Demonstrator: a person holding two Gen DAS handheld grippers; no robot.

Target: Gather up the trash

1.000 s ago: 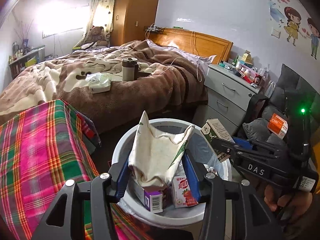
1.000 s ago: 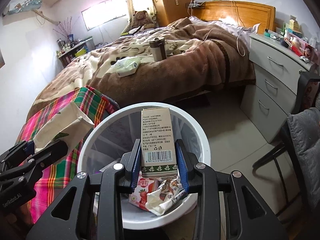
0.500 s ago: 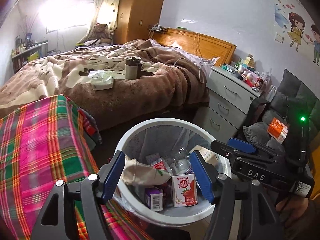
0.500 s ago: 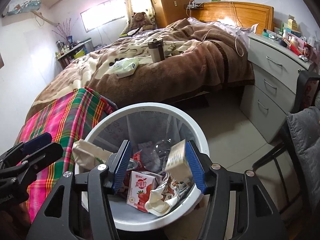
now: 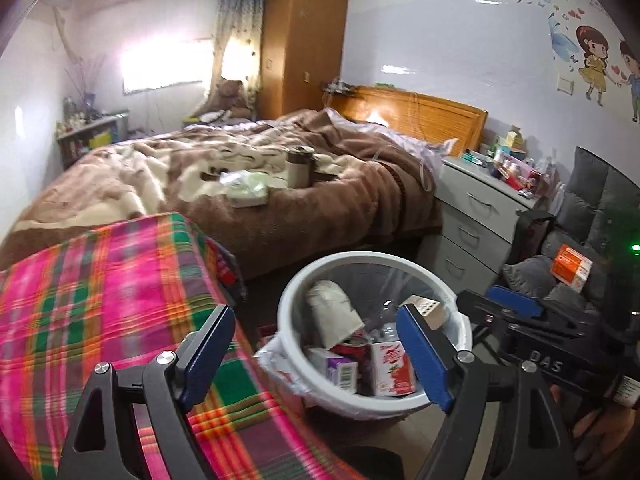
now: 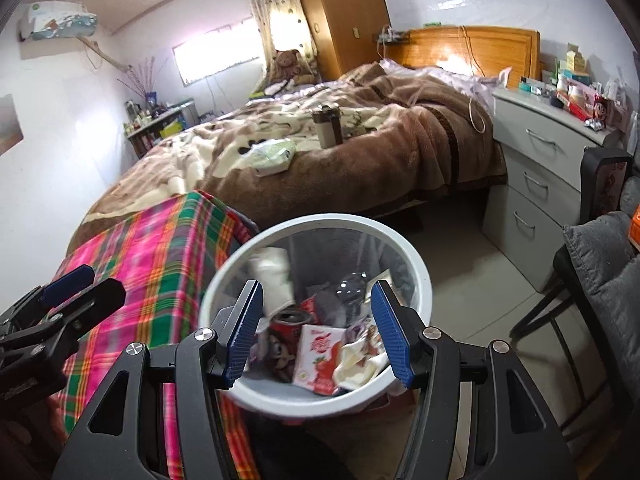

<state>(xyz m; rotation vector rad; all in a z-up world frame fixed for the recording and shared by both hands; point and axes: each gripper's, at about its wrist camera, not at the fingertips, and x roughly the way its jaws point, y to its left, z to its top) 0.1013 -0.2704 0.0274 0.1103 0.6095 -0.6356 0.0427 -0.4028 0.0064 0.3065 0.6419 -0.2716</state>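
A white round trash bin (image 5: 460, 320) (image 6: 416, 264) stands on the floor beside the plaid-covered surface. It holds a crumpled paper bag (image 5: 332, 316) (image 6: 272, 272), a strawberry milk carton (image 5: 390, 368) (image 6: 318, 358), a purple carton (image 5: 338, 368), a red can (image 6: 284, 340) and a brown carton (image 5: 426, 308). My left gripper (image 5: 316, 360) is open and empty above the bin's near rim. My right gripper (image 6: 316, 332) is open and empty over the bin; it also shows in the left wrist view (image 5: 516, 312).
A pink and green plaid cloth (image 5: 80, 300) (image 6: 152, 256) lies left of the bin. The bed (image 5: 240, 184) carries a tissue pack (image 6: 272, 154) and a thermos (image 6: 328, 124). A grey nightstand (image 6: 536, 168) and a grey chair (image 6: 600, 264) stand right.
Both grippers opened and dropped their loads into the bin: the paper bag from the left, the brown carton from the right. Both then rose and pulled back a little.
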